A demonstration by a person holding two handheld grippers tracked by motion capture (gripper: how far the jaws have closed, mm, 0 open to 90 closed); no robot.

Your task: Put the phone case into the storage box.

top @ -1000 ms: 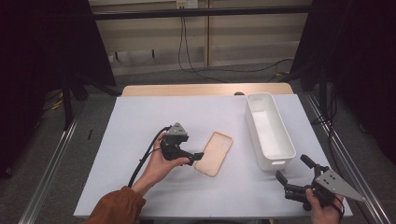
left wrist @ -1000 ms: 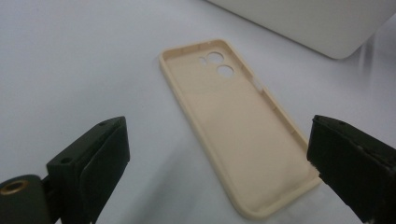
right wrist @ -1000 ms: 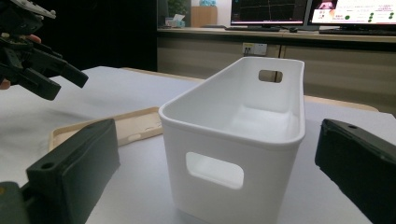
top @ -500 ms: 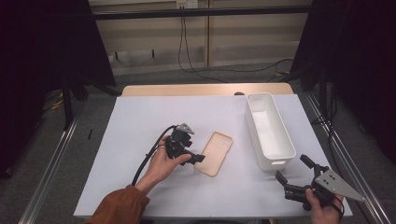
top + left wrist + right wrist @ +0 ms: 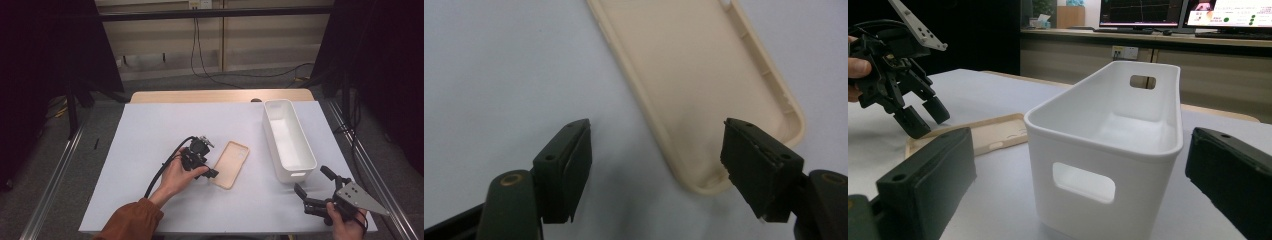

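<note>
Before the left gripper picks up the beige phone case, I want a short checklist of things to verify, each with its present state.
1. Left gripper lined up over the near end of the phone case: ok.
2. Jaws astride the case's end: cannot tell; they have just been closing, one over the case, one over bare table, with no grip yet.
3. Case lies flat, open side up: ok.
4. White bin empty, ready to receive: ok.
5. Right gripper open, away from the case: ok.
</note>
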